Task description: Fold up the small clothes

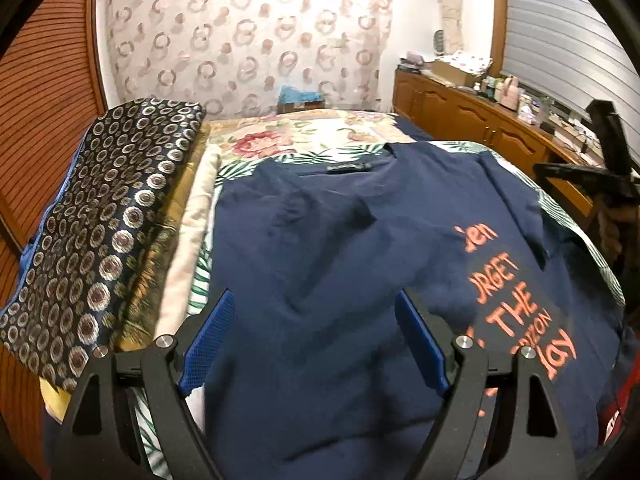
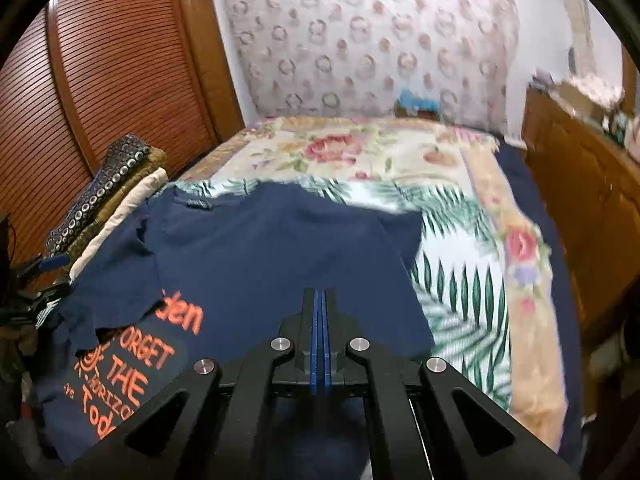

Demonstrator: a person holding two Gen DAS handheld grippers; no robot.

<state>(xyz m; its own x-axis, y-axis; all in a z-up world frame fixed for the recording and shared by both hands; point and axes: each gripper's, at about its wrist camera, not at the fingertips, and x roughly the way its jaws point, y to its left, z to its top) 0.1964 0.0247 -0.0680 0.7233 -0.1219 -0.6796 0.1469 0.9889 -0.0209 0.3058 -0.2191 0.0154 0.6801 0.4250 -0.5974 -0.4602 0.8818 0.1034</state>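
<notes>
One navy T-shirt (image 1: pixel 320 240) with orange lettering lies spread on the bed, over a palm-leaf sheet (image 2: pixel 460 272) that covers the near part of a floral bedspread (image 2: pixel 360 148). One sleeve is folded inward across the shirt body.

Two grippers noted. The left gripper (image 1: pixel 316 316) hovers over the near part of the shirt with its blue pads (image 1: pixel 208 340) standing wide apart and nothing between them. The right gripper (image 2: pixel 320 300) has its pads pressed together; no cloth shows between them.

One stack of folded textiles (image 1: pixel 100 220) sits to the left of the shirt, the top piece dark with circle print. One wooden cabinet (image 1: pixel 460 116) runs along the right wall, with small items on top.
</notes>
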